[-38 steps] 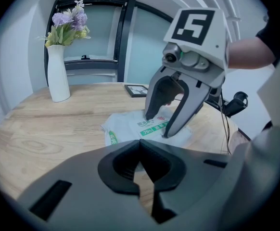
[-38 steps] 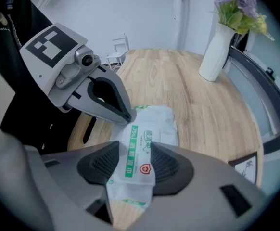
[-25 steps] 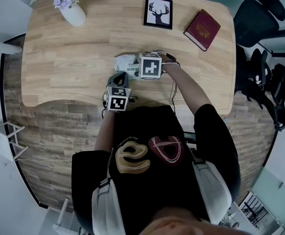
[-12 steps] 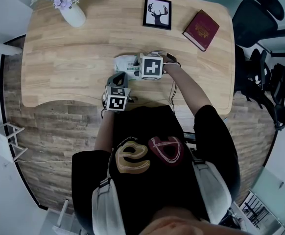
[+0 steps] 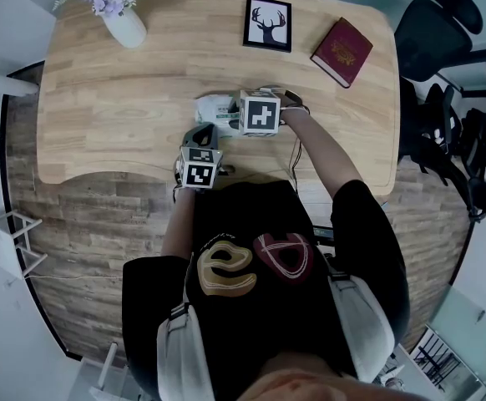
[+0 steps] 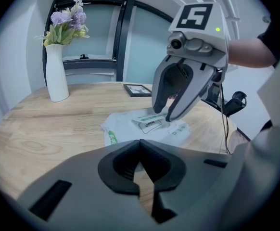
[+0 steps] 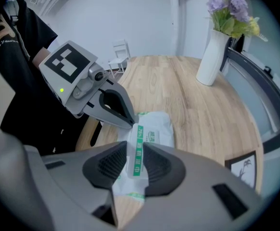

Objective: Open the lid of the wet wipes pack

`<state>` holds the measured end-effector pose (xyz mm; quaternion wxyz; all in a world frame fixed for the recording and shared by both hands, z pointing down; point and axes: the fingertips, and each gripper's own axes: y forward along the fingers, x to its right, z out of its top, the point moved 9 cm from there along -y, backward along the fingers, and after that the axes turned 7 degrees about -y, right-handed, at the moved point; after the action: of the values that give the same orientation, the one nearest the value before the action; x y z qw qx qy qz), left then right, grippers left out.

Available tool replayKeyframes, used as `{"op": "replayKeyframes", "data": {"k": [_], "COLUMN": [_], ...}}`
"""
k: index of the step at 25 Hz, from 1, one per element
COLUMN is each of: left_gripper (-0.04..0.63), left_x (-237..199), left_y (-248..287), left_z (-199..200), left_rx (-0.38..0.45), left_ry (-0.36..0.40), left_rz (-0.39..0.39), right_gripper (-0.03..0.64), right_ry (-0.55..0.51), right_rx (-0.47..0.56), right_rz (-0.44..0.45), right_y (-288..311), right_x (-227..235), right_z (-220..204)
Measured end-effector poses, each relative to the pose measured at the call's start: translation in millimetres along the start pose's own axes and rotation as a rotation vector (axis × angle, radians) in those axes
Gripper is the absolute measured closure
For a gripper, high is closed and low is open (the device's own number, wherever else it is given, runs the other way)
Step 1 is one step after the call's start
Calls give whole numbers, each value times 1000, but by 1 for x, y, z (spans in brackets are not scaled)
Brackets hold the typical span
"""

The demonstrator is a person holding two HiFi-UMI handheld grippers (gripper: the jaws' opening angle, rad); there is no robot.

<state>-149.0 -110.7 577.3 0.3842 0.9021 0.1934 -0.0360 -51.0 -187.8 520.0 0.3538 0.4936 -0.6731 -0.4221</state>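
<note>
The white wet wipes pack (image 5: 212,105) lies flat near the table's front, and its lid flap carries an "OPEN" label (image 6: 150,124) and a green stripe (image 7: 137,154). My right gripper (image 7: 136,150) points steeply down over the pack. Its jaws are closing, with the striped end of the flap between the pads, and I see no pad pressing on it. In the left gripper view its fingertips (image 6: 163,115) stand just behind the label. My left gripper (image 6: 140,162) is shut with nothing between its pads. Its tips sit at the pack's near edge (image 7: 130,123).
At the back of the wooden table (image 5: 101,115) stand a white vase of purple flowers (image 5: 124,19), a framed deer picture (image 5: 269,22) and a red book (image 5: 344,50). A black office chair (image 5: 443,23) stands to the table's right.
</note>
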Motion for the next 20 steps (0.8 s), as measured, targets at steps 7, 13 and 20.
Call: {"op": "replayKeyframes", "data": {"k": [7,13,20], "left_gripper": [578,578,578], "left_x": [-1,-1,2], "left_y": [1,0,0], "left_z": [0,0,0], "left_rx": [-3,-1,1], "left_ry": [-12,-9,24], "left_rz": [-3,-3,12], "right_gripper": [546,561,571], "right_ry": [-14,-16,-49], "right_rx": [1,-4,-9], "right_rz": [-3,-19,-42], "right_y": [-6,-11,-18], "right_x": [-2,-1,3], "right_z": [3,4,7]}}
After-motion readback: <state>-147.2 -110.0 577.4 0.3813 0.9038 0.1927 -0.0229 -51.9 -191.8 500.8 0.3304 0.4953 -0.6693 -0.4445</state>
